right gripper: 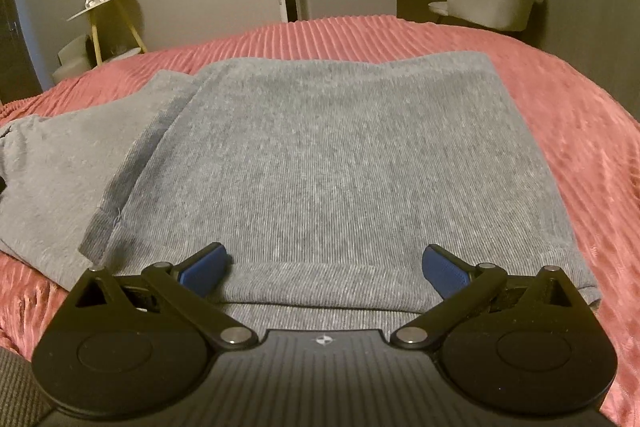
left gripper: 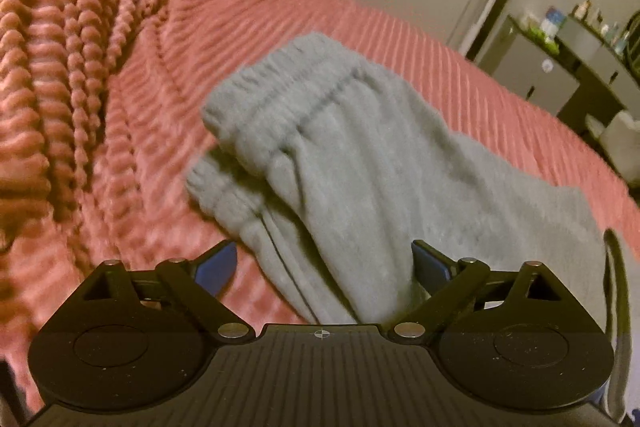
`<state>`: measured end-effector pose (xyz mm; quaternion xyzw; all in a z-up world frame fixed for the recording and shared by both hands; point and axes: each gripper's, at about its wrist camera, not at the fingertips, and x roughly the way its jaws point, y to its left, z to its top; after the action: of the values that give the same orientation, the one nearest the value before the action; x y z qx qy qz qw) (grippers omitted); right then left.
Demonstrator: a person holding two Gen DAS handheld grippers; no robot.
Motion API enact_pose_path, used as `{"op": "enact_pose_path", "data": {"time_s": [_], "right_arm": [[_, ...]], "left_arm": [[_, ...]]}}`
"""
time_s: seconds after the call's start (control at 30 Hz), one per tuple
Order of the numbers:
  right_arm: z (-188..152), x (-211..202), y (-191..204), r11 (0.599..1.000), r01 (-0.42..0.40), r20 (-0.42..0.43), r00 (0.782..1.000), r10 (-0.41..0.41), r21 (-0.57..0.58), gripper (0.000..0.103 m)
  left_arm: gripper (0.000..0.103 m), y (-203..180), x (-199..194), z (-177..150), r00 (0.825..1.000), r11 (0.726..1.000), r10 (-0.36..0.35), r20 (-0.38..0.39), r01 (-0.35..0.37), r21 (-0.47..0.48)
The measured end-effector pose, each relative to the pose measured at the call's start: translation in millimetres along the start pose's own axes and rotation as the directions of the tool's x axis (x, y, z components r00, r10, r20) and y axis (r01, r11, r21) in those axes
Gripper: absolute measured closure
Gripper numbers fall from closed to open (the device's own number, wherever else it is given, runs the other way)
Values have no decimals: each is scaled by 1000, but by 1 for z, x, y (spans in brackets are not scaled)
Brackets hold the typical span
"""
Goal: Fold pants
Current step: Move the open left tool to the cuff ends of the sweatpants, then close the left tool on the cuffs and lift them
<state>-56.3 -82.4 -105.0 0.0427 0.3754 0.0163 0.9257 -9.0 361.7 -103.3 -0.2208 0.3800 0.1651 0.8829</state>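
Both grippers stand wide apart at the jaws, gripping nothing. From the left wrist view, the left gripper [left gripper: 324, 263] has its blue-padded fingers [left gripper: 218, 267] spread either side of a fold of the grey pants [left gripper: 360, 163]; whether the pads touch the cloth is unclear. The elastic waistband [left gripper: 276, 83] lies toward 11 o'clock, doubled over itself. From the right wrist view, the right gripper [right gripper: 325, 265] hovers over the near hem [right gripper: 320, 287] of the pants, which spread flat toward 12 o'clock. All of it rests on a pink ribbed bedspread [right gripper: 560, 131], bunched in thick ridges at 9 o'clock in the left view.
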Motion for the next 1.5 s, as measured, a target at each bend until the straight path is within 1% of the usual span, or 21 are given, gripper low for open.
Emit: {"op": "enact_pose_path", "data": {"time_s": [0.07, 0.2, 0.27, 0.37, 0.47, 0.6, 0.77, 0.83, 0.87, 0.93, 1.0, 1.03, 1.07, 1.1, 1.13, 1.17, 1.2, 1.27, 1.3, 1.4, 1.5], "right_arm": [[0, 0, 0, 1000, -1, 3, 1000, 1, -2, 0], [-3, -1, 0, 1000, 1, 19, 1000, -1, -5, 0], [-4, -1, 0, 1000, 5, 24, 1000, -4, -8, 0], [-4, -2, 0, 1000, 5, 26, 1000, -5, -10, 0], [-3, -2, 0, 1000, 4, 24, 1000, -3, -10, 0], [-3, -2, 0, 1000, 2, 23, 1000, -2, -10, 0], [-2, -1, 0, 1000, 1, 26, 1000, -1, -9, 0], [-2, -1, 0, 1000, 1, 24, 1000, -1, -8, 0], [-2, -1, 0, 1000, 1, 23, 1000, -1, -9, 0], [-1, -1, 0, 1000, 0, 19, 1000, 0, -8, 0], [-1, -1, 0, 1000, 0, 19, 1000, 0, -8, 0], [-1, -1, 0, 1000, 1, 21, 1000, -1, -9, 0], [-2, -1, 0, 1000, 1, 23, 1000, -1, -9, 0], [-2, -1, 0, 1000, 1, 25, 1000, -1, -9, 0], [-2, -1, 0, 1000, 2, 27, 1000, -2, -9, 0], [-3, -1, 0, 1000, 3, 28, 1000, -3, -9, 0], [-3, -1, 0, 1000, 4, 30, 1000, -4, -9, 0], [-4, 0, 1, 1000, 7, 34, 999, -7, -10, 0], [-4, 0, 1, 1000, 8, 35, 999, -8, -10, 0], [-5, -1, 1, 1000, 7, 37, 999, -6, -10, 0], [-5, -1, 1, 1000, 9, 42, 999, -8, -12, 0]], "left_arm": [[11, 11, 2, 6, 999, 999, -40, 3, 40, -15], [12, 29, 8, 12, 996, 993, -93, -15, 91, -73], [13, 33, 9, 11, 994, 991, -107, -10, 106, -83], [15, 32, 8, 8, 994, 992, -108, -3, 108, -70], [18, 34, 8, 8, 993, 991, -113, -34, 110, -79], [18, 49, 9, 1, 981, 970, -180, -65, 166, -175], [15, 56, 13, 2, 974, 957, -220, -59, 204, -207], [15, 59, 17, 6, 973, 950, -227, -47, 210, -230], [13, 60, 19, 9, 973, 946, -229, -35, 214, -245], [8, 60, 22, 13, 968, 929, -251, -19, 235, -287], [8, 63, 22, 13, 963, 911, -270, 10, 259, -321], [8, 63, 20, 12, 960, 909, -278, 30, 273, -315], [10, 62, 18, 10, 957, 911, -286, 59, 290, -292], [17, 61, 16, 8, 956, 919, -283, 80, 294, -262], [19, 58, 17, 7, 960, 934, -266, 83, 278, -225], [24, 56, 20, 7, 966, 944, -248, 68, 257, -208], [24, 54, 25, 8, 971, 950, -235, 50, 240, -200], [22, 51, 28, 10, 972, 951, -229, 47, 234, -204], [15, 49, 28, 12, 971, 949, -236, 46, 240, -205], [3, 46, 33, 17, 967, 937, -253, 30, 252, -242], [3, 46, 44, 24, 974, 930, -225, 17, 220, -294]]}}
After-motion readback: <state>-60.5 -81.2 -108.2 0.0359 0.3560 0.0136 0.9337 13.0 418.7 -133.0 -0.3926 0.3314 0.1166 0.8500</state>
